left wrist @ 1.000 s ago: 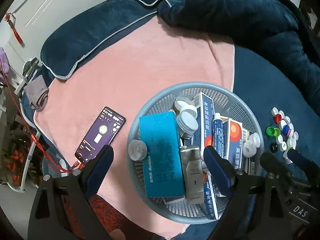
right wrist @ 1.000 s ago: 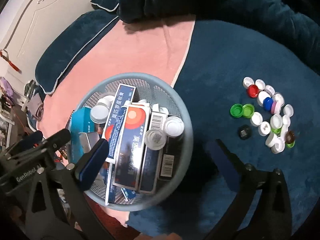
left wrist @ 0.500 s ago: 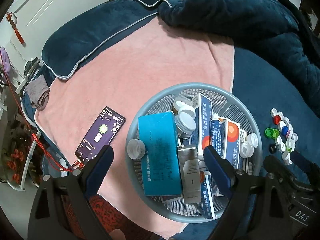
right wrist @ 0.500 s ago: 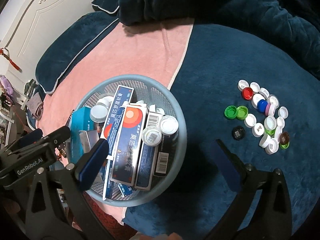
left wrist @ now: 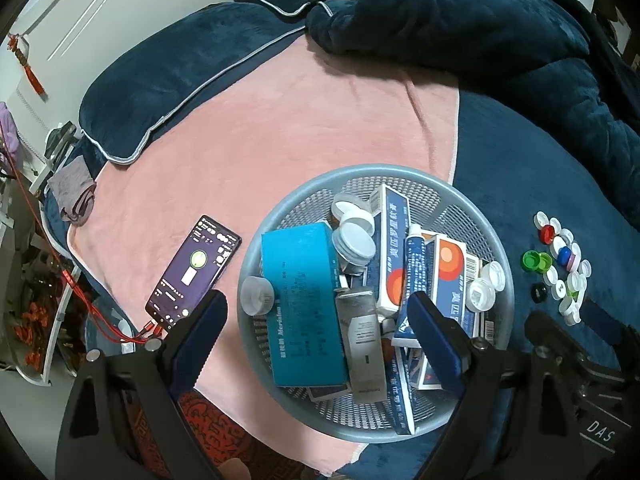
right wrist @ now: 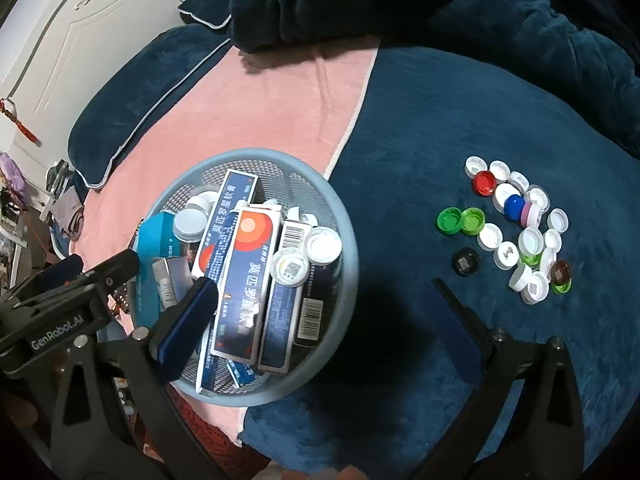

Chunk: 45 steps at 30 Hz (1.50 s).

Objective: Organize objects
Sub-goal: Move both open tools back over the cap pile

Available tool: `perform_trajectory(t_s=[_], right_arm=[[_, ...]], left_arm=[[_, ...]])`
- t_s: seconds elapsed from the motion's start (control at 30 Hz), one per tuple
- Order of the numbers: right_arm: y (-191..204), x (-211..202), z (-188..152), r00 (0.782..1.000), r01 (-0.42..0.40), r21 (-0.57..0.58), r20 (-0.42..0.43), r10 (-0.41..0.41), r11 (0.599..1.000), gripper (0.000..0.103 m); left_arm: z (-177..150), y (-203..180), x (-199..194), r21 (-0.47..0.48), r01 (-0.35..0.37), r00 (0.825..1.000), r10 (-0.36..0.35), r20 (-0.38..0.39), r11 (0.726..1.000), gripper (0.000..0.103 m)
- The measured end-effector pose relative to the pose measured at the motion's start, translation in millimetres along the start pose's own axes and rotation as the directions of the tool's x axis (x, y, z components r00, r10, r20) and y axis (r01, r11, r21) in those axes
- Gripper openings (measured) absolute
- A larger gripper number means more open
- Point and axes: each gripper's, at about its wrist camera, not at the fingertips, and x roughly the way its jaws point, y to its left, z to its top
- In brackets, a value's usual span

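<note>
A round grey mesh basket (left wrist: 468,196) (right wrist: 344,216) sits on the bed, full of medicine boxes, a teal box (left wrist: 302,300), a tube and white jar lids. A cluster of loose bottle caps (right wrist: 516,224) (left wrist: 560,264), white, red, blue, green and black, lies on the dark blue blanket right of the basket. My left gripper (left wrist: 316,324) is open and empty, hovering above the basket. My right gripper (right wrist: 324,312) is open and empty, above the basket's right rim and the blanket beside it.
A phone (left wrist: 194,272) with a lit screen lies on the pink towel (left wrist: 260,128) left of the basket, with red cables at its end. Dark blue pillows and a bunched duvet (left wrist: 460,20) lie at the back. The bed edge and floor clutter are at left.
Both grippers have risen and drawn back slightly; the basket and caps look a little smaller and lower in the views. Nothing was grasped or moved.
</note>
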Motion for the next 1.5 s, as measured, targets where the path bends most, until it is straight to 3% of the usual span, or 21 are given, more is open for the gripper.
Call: perform_trajectory(t_s=[0.33, 0.8, 0.87, 1.13, 1.5], right_arm=[[-22.9, -8.6, -3.2, 1.0, 0.022, 0.027, -0.001, -0.022, 0.999, 0.103], [-89.2, -33.2, -11.1, 0.999, 0.046, 0.13, 0.013, -0.048, 0.99, 0.103], [-101.2, -37.4, -13.0, 0.999, 0.038, 0.157, 0.014, -0.04, 0.987, 0.103], [-134.6, -51.0, -22.5, 0.998, 0.053, 0.196, 0.024, -0.059, 0.979, 0.103], [-210.4, -65.3, -32.6, 0.998, 0.041, 0.368, 0.025, -0.054, 0.929, 0.103]], left_arm=[[-2.5, -24.6, -6.5, 0.035, 0.002, 1.0, -0.002, 0.002, 0.999, 0.092], [-9.9, -90.6, -17.7, 0.142, -0.001, 1.0, 0.0, 0.013, 0.99, 0.093], [-11.6, -99.8, -19.9, 0.154, 0.0, 1.0, -0.003, 0.016, 0.988, 0.098], [-17.7, -140.4, -29.2, 0.207, 0.015, 0.999, -0.022, 0.031, 0.978, 0.101], [-20.3, -189.7, -17.2, 0.243, 0.109, 0.994, -0.105, -0.029, 0.964, 0.102]])
